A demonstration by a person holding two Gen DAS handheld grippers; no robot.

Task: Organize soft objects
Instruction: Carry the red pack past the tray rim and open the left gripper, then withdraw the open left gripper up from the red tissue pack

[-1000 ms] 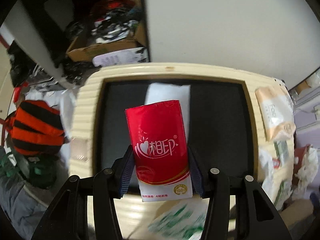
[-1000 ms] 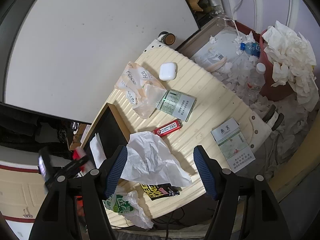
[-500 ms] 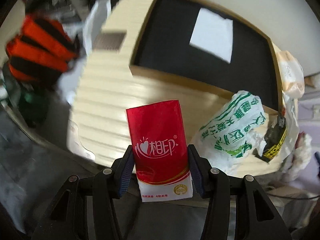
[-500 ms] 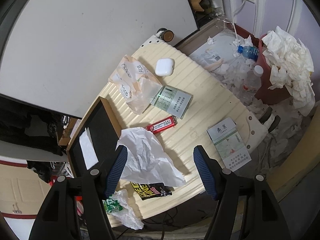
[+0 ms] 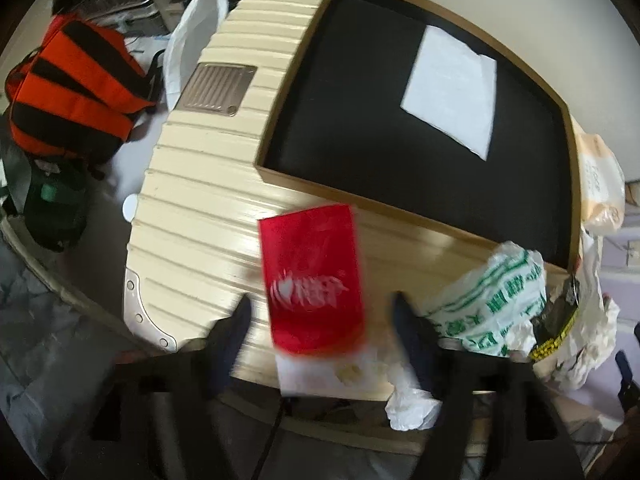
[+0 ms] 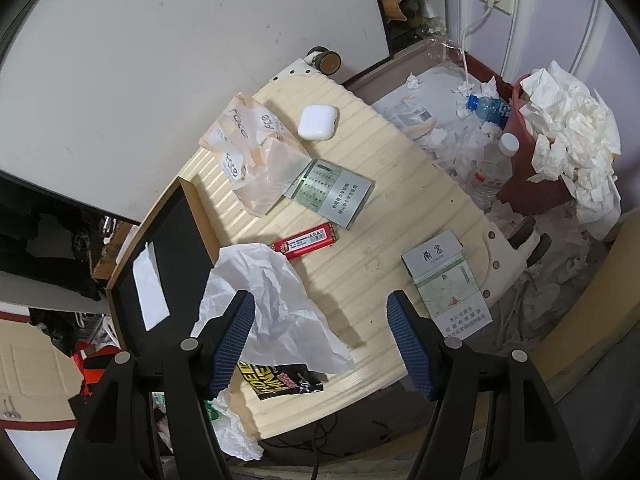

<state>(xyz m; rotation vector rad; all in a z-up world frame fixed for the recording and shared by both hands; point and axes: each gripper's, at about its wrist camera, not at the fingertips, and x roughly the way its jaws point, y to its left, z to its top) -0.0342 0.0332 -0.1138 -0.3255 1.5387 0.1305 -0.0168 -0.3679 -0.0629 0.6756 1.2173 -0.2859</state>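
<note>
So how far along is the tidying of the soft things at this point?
Early. Done: one white tissue lies in the black tray. In hand: the left gripper has just been opening, and the red tissue pack sits blurred between its jaws, no longer pinched. Left: the crumpled white paper, green-printed bag and Face pack; the right gripper is open.

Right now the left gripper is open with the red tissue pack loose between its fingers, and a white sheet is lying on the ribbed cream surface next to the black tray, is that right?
Not quite. The white sheet lies inside the black tray, not beside it, as the left wrist view shows. The rest holds: the left gripper, jaws just opening, has the red tissue pack loose between its fingers.
</note>
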